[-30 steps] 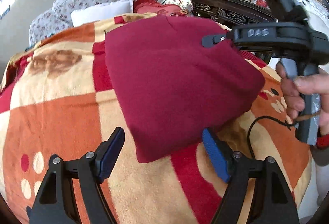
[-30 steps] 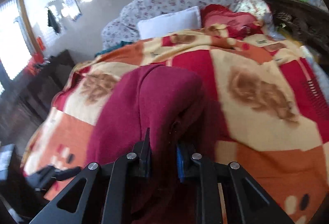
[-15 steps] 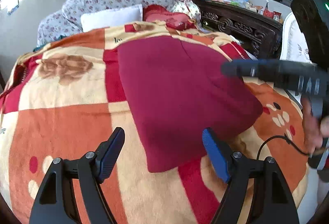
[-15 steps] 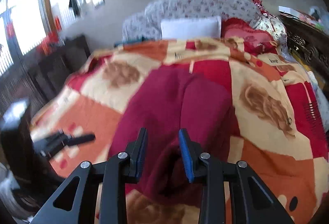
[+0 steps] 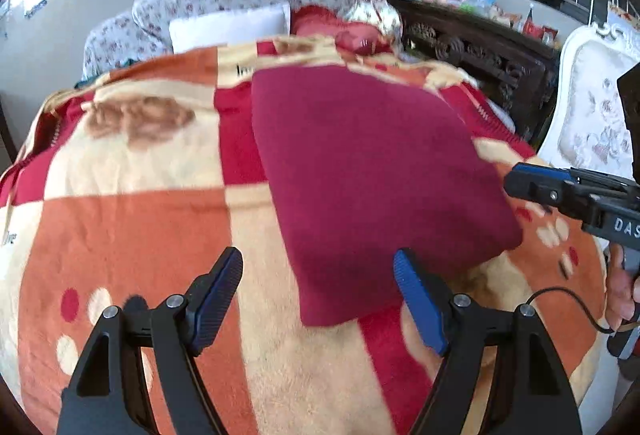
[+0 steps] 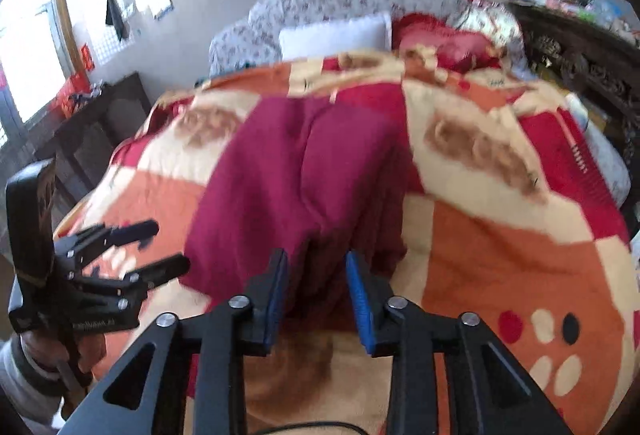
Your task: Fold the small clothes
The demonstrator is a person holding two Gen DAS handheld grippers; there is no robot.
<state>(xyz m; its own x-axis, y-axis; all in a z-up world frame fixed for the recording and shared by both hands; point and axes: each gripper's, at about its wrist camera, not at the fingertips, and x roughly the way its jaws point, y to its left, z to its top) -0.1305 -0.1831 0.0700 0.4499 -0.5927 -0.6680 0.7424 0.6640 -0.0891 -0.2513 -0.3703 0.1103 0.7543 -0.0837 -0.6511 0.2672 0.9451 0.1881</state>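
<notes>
A dark red garment (image 5: 372,171) lies folded flat on the patterned blanket (image 5: 132,219); it also shows in the right wrist view (image 6: 304,187). My left gripper (image 5: 318,295) is open and empty, just short of the garment's near corner. My right gripper (image 6: 316,295) is open and empty, just off the garment's near edge. The right gripper also shows at the right edge of the left wrist view (image 5: 520,181). The left gripper shows at the left of the right wrist view (image 6: 168,247), open.
The blanket (image 6: 500,247) covers a bed. A white pillow (image 5: 230,27) and red cushion (image 5: 340,29) lie at the head. A dark carved wooden cabinet (image 5: 480,51) stands at the right, a white chair (image 5: 592,107) beside it. Dark furniture (image 6: 92,131) lines the left wall.
My right gripper has let go of the garment, opened and pulled back off it toward the right. The garment now lies flat. My left gripper stays open.
</notes>
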